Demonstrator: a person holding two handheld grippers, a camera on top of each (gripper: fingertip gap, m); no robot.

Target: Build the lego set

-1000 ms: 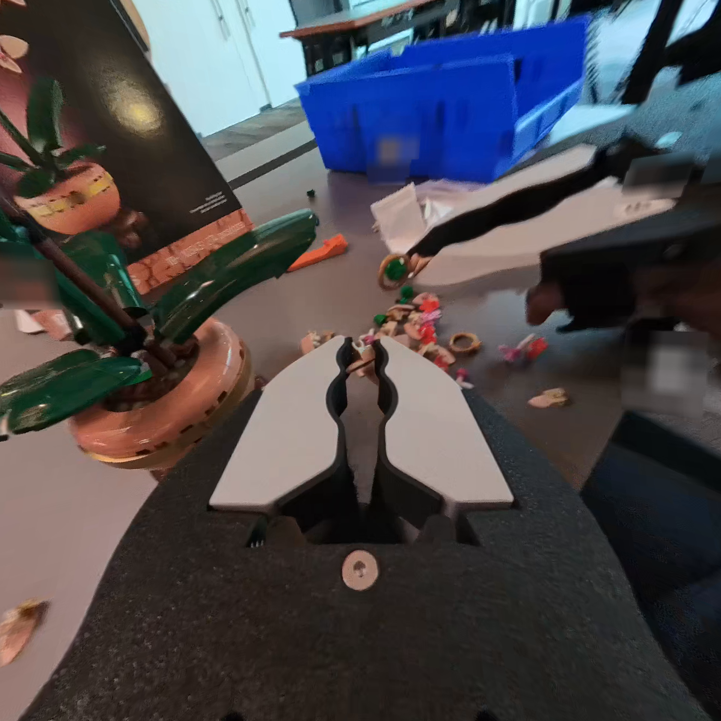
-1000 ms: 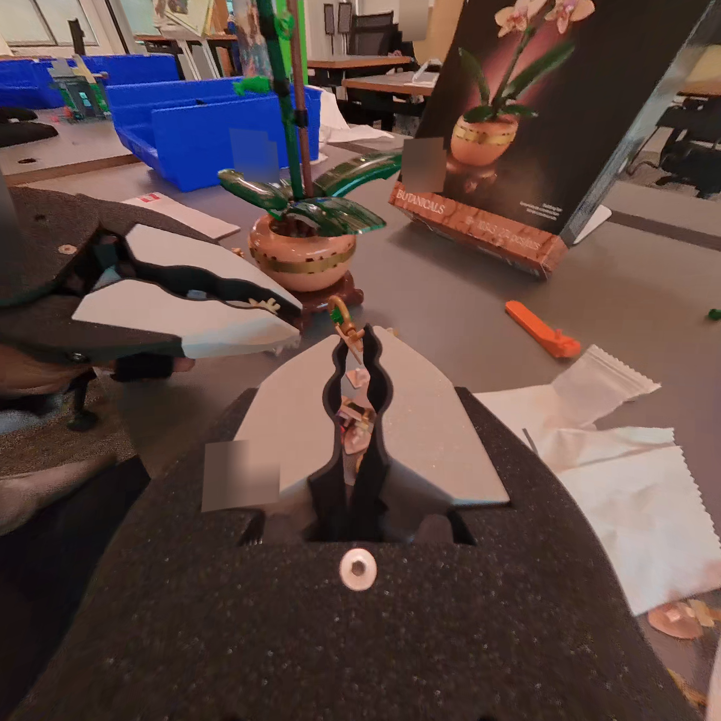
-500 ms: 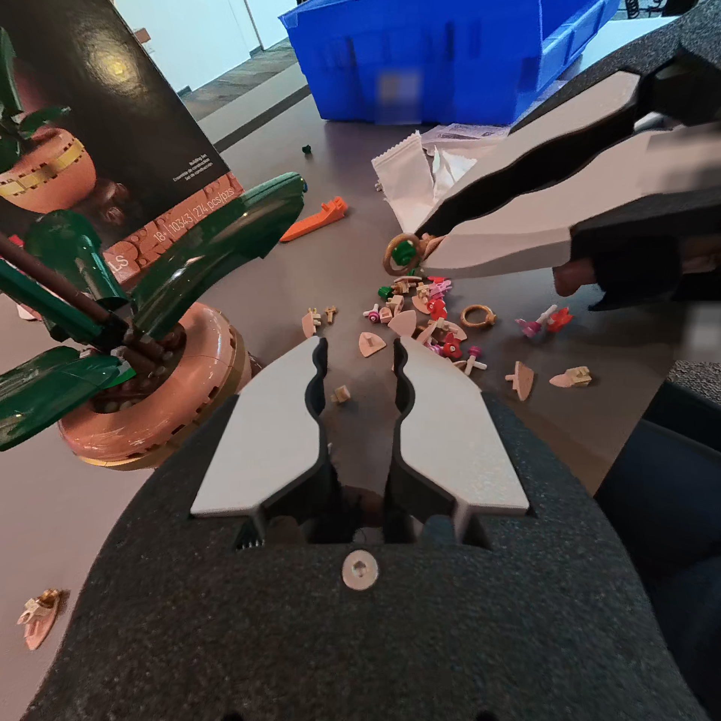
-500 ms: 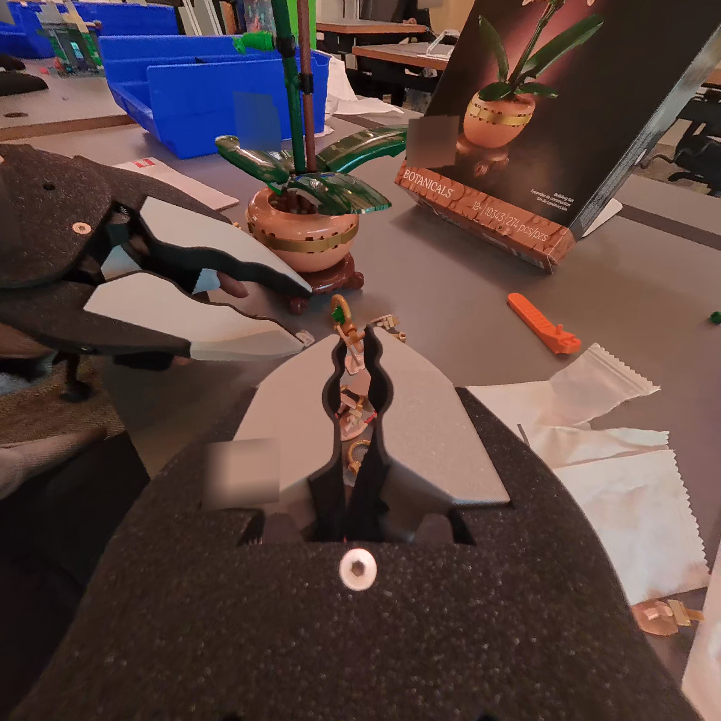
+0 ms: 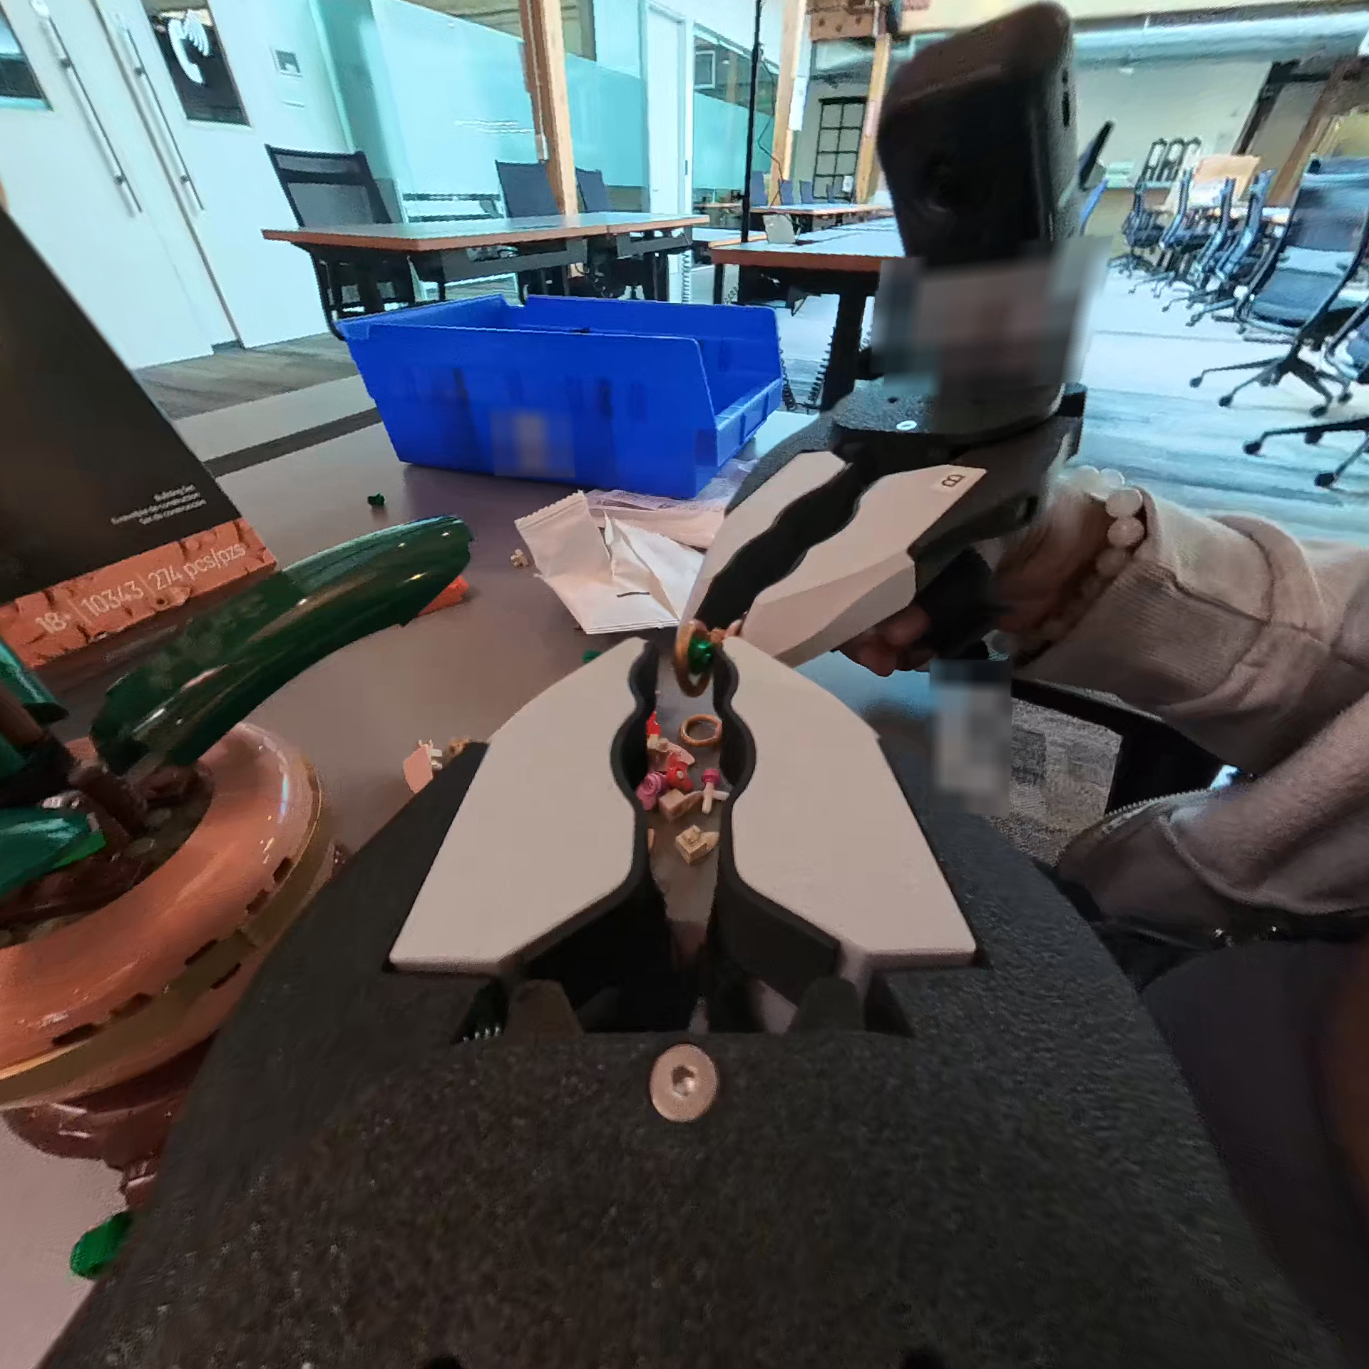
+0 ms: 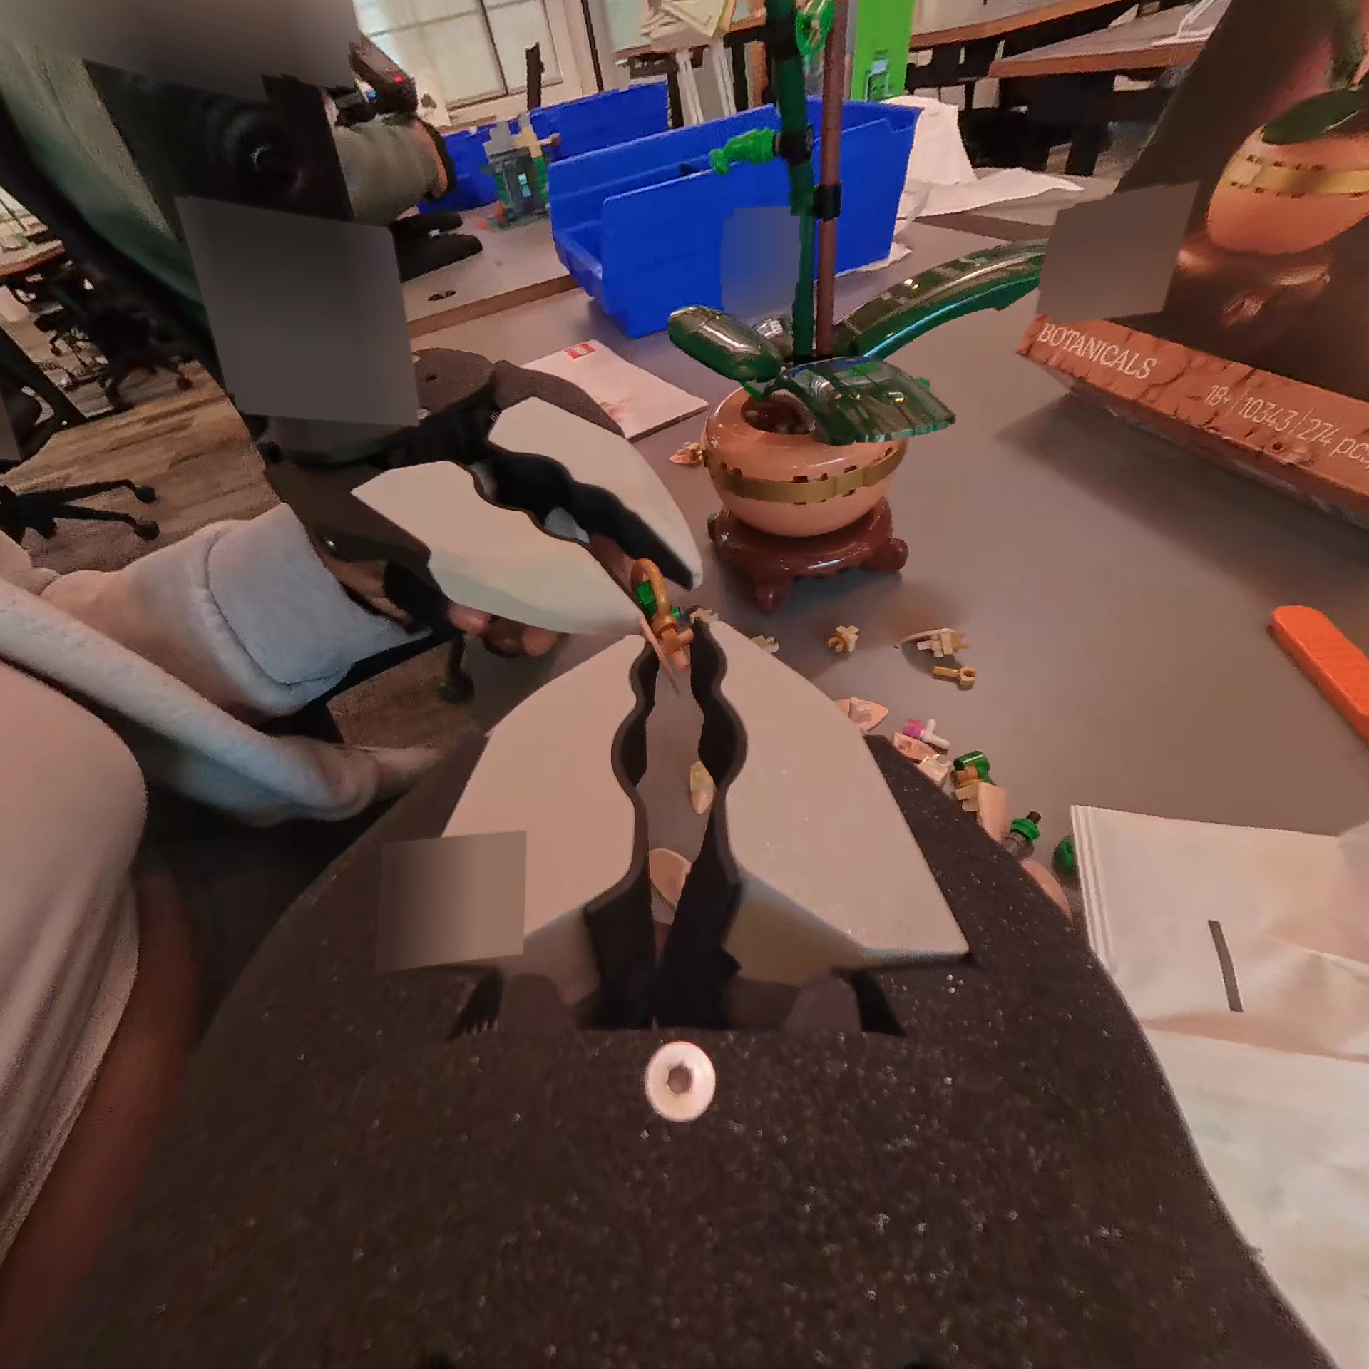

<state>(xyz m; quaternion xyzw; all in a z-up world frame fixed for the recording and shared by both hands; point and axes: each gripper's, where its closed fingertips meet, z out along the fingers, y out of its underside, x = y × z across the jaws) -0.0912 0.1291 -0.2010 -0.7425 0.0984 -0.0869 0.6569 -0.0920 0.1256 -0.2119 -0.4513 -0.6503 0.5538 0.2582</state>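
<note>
My right gripper (image 6: 670, 641) is shut on a small gold ring piece with a green stud (image 6: 655, 604) and holds it above the table. My left gripper (image 5: 687, 655) is open, its tips on either side of that ring piece (image 5: 695, 655) with a narrow gap. In the right wrist view the left gripper (image 6: 664, 598) comes in from the left; in the left wrist view the right gripper (image 5: 707, 630) comes in from the right. The built orchid pot (image 6: 804, 474) with green leaves (image 5: 281, 630) and two stems stands behind. Loose small pieces (image 5: 678, 785) lie on the table below.
The set's dark box (image 6: 1259, 415) stands at the back. A blue bin (image 5: 563, 385) sits behind torn white bags (image 5: 622, 570). An orange brick separator (image 6: 1326, 667), a booklet (image 6: 622, 385) and more scattered pieces (image 6: 933, 652) lie on the grey table. Left and right tips are no more than a few centimetres apart. The built orchid pot (image 6: 804, 474) sits 8 centimetres or so from the ends of my left fingers.
The left gripper has opened, risen from the loose pieces and moved to the right gripper's ring piece, its jaws now narrower around it. The right gripper kept hold of the piece.
</note>
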